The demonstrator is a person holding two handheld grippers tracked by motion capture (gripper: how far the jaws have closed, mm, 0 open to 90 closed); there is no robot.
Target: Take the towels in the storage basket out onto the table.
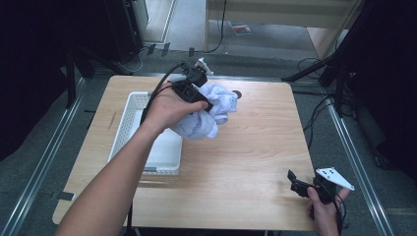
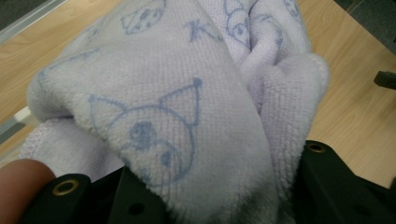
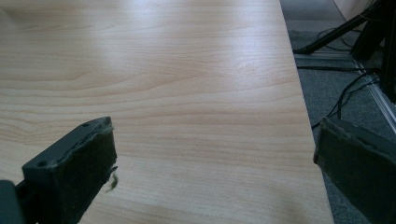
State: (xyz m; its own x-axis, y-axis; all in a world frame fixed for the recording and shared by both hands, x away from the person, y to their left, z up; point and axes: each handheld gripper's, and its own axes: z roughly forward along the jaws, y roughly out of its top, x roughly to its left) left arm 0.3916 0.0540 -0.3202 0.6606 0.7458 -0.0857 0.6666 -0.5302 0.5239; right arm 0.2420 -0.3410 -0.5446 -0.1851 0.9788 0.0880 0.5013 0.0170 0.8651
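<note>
Smooth woodgrain table (image 1: 236, 162) under bunched, nubby lilac terry towel (image 1: 209, 113).

Left forearm stretches forward, its left gripper (image 1: 199, 101) clamped shut; right gripper (image 1: 300, 188) rests low, jaws wide apart.

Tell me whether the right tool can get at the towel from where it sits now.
Probably yes: the right tool sits open at the table's near right corner, with bare wood between it and the towel, though the left tool holds it bunched.
</note>
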